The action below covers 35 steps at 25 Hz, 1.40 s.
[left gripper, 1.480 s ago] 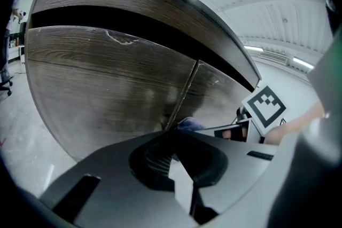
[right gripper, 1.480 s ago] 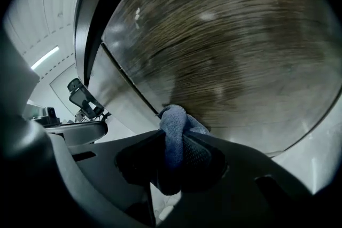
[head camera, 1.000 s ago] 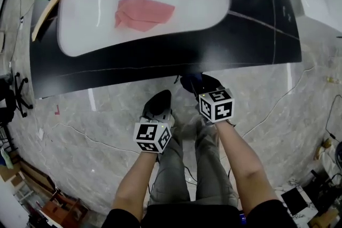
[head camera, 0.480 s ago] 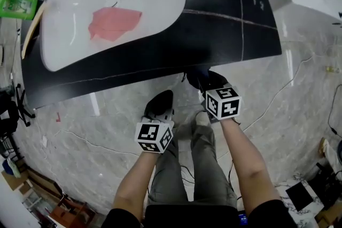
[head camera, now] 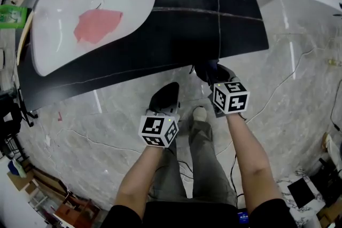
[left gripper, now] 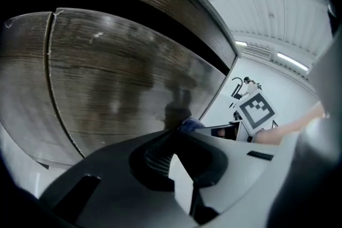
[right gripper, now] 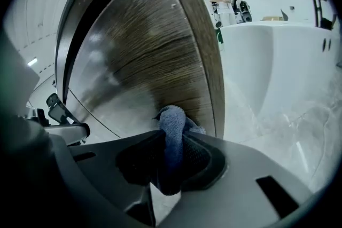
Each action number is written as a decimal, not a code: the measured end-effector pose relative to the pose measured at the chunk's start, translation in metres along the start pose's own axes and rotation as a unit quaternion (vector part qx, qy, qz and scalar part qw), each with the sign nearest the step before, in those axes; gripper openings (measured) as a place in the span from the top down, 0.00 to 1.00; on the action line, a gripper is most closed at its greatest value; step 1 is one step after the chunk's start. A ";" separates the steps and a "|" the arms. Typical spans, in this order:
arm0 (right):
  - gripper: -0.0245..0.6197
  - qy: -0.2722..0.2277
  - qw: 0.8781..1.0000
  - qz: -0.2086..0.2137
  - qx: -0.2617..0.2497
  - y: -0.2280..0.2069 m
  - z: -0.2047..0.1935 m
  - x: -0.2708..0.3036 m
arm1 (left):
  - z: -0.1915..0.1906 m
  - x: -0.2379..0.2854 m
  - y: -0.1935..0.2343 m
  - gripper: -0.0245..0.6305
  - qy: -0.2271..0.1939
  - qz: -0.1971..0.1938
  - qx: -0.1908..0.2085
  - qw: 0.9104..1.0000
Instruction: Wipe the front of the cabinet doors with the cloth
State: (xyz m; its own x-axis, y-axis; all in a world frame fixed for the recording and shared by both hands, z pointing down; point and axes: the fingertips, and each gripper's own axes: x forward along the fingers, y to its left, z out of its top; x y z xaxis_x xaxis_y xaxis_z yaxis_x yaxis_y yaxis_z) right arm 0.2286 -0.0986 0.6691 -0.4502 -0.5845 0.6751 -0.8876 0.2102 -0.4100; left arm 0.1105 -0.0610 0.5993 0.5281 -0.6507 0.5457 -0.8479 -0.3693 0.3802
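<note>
Marble floor [head camera: 299, 88] below black table [head camera: 214, 29], my right claw [right gripper: 171, 139] clamped on the blue cloth [right gripper: 172, 117], cloth close to the wood-grain cabinet door [right gripper: 144, 61] near its edge, my left claw [left gripper: 173, 149] closed, empty, facing another door [left gripper: 123, 77].

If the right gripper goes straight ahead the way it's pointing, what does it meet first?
The wood-grain cabinet door. The blue cloth held by the right gripper sticks out ahead, so it would likely touch first; the distance is unclear.

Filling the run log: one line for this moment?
right gripper shut on blue-grey cloth | cloth by dark wood-grain cabinet door | left gripper shut, empty
</note>
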 end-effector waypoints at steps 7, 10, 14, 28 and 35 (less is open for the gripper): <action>0.82 -0.008 1.000 -0.013 0.009 -0.019 -0.001 -0.015 | -0.005 0.019 -0.022 0.95 0.006 -0.018 0.001 1.000; 0.82 -0.017 0.999 -0.017 0.021 -0.021 -0.002 -0.024 | -0.008 0.023 -0.028 0.95 0.010 -0.024 0.002 1.000; 0.82 -0.032 0.998 -0.022 0.039 -0.014 -0.004 -0.038 | -0.010 0.018 -0.023 0.95 0.016 -0.024 0.005 1.000; 0.82 -0.044 0.999 -0.016 0.028 0.064 -0.011 -0.095 | 0.009 -0.052 0.017 0.95 0.005 -0.003 0.014 1.000; 0.82 -0.060 0.998 0.000 -0.002 0.118 0.009 -0.118 | 0.030 -0.103 0.021 0.95 -0.005 -0.002 0.022 1.000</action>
State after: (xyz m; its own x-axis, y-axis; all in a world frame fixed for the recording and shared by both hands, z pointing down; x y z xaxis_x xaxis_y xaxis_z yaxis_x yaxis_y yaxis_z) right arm 0.1779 -0.0113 0.5353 -0.4351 -0.6746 0.5963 -0.8881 0.2126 -0.4075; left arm 0.0363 -0.0213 0.5288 0.5309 -0.6552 0.5374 -0.8473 -0.4000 0.3495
